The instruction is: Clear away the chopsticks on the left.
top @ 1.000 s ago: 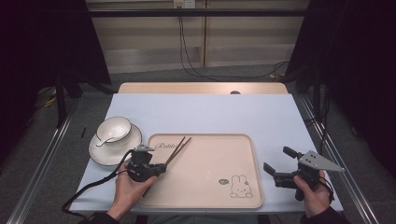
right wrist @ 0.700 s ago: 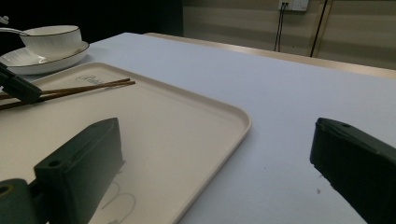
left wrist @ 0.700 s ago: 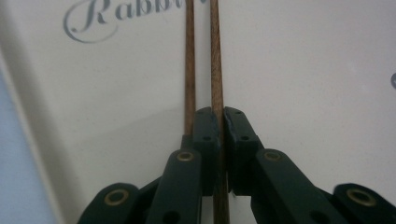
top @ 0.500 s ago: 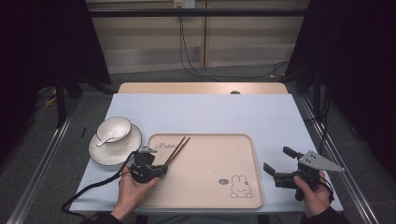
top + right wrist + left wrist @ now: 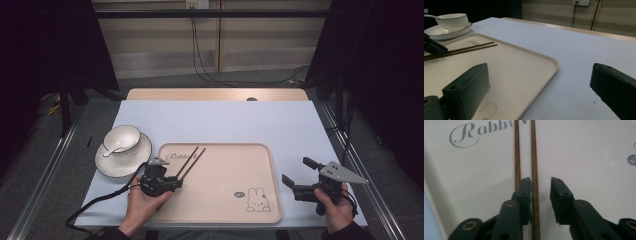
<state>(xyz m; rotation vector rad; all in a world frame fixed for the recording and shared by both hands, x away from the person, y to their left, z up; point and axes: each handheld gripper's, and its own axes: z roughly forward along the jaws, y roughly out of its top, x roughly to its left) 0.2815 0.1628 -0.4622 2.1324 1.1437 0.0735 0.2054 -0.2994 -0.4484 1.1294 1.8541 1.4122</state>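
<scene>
— Jaws first: how do they stand?

— Left gripper has its jaws a little apart. They have just been opening. One stick lies in the gap and leans on one jaw, but the other jaw is off it, so nothing is squeezed. Right gripper has its jaws wide apart, with nothing between them.

— Now go from big to small. What is the biggest thing?

— Table, with a pale blue top. On it, near the person, sits a cream tray. It has the word "Rabbit" in one corner and a small bunny drawing near the front.

— And left of the tray?

— White plate, just beside the tray. A bowl stands on it, and a spoon rests in the bowl.

— Where are the chopsticks?

— Chopsticks lie flat on the tray, at its far left corner, side by side and almost touching. Their near ends are at the left gripper. Their far ends point to the "Rabbit" word.

— And the right gripper?

— It is held over the table just right of the tray, well apart from the chopsticks.
</scene>
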